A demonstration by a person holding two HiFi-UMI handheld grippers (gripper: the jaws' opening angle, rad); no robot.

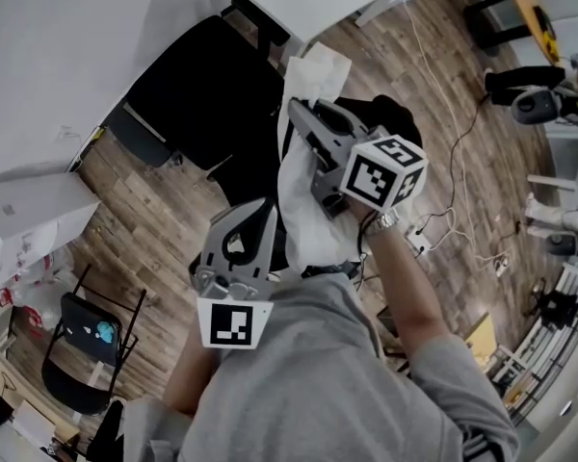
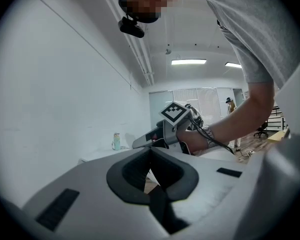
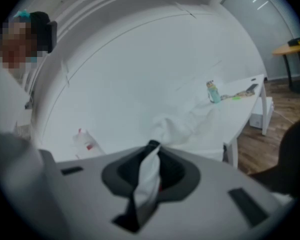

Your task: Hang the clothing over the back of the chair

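Wood-plank floor (image 1: 154, 210) fills the head view, with a white tabletop (image 1: 67, 56) at 10 o'clock and a black chair (image 1: 207, 94) pushed against it. The white clothing (image 1: 303, 195) hangs bunched at the centre, just at 5 o'clock from the chair and overlapping its dark edge. The right tool (image 1: 299, 112) is clenched on the clothing's upper end; its own view shows a white fold running through the hollow of the jaws and pinched where they meet. The left tool (image 1: 268, 210), at 7 o'clock from the right one, has its jaws pressed together, tips against the clothing's lower edge; whether they pinch any fabric cannot be told.
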